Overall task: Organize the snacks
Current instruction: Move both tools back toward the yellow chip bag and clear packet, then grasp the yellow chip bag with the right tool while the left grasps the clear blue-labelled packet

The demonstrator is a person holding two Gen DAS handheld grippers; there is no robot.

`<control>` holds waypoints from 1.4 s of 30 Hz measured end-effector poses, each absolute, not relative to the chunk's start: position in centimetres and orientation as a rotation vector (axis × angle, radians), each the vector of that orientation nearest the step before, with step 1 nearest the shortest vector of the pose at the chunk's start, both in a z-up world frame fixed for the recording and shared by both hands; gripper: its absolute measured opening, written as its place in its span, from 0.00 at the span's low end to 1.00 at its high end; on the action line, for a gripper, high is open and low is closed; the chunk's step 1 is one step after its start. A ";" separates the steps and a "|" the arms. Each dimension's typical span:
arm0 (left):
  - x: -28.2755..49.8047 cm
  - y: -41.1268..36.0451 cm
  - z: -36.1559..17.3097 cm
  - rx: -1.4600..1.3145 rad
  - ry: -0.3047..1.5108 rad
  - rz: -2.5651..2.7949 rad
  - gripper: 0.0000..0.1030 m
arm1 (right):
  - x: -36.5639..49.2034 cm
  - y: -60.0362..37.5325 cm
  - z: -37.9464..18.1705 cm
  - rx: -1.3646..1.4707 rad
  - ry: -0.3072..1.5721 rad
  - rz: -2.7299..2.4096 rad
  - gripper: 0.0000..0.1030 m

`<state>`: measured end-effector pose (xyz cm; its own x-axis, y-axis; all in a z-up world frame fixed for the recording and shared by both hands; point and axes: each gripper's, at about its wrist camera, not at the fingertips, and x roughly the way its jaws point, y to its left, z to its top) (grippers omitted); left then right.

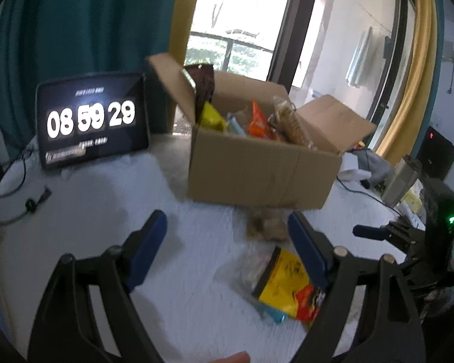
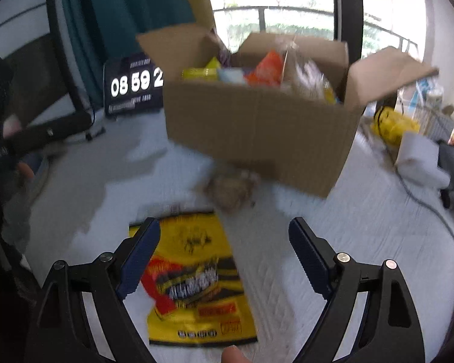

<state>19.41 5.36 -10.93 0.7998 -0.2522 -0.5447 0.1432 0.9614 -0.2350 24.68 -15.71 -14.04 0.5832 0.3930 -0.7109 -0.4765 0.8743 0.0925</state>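
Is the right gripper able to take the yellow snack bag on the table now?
Probably yes. The right gripper is open, and the yellow snack bag lies flat just below its fingers with nothing on top of it.

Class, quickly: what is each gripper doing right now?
Left gripper: open, holding nothing.
Right gripper: open, empty, above the yellow snack bag.

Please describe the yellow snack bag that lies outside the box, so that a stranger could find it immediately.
Find the open cardboard box on the white table. In front of it, beyond a small brownish packet, lies the yellow bag, flat. Only it is large, bright yellow, with black and red print.
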 end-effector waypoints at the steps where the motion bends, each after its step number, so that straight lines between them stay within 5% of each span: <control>1: 19.1 5.5 -11.3 -0.188 0.617 -0.211 0.81 | 24.4 -15.7 -14.8 -0.113 0.818 0.517 0.86; 20: 17.0 6.1 -15.9 -0.205 0.759 -0.123 0.81 | 23.7 -12.7 -20.8 -0.190 0.930 0.665 0.86; 27: 17.5 3.8 -16.5 -0.176 0.786 -0.140 0.81 | 22.9 -12.7 -21.0 -0.216 0.893 0.663 0.70; 42: 19.5 -1.9 -17.8 -0.118 0.857 -0.197 0.81 | 22.7 -18.8 -18.8 -0.108 0.843 0.606 0.67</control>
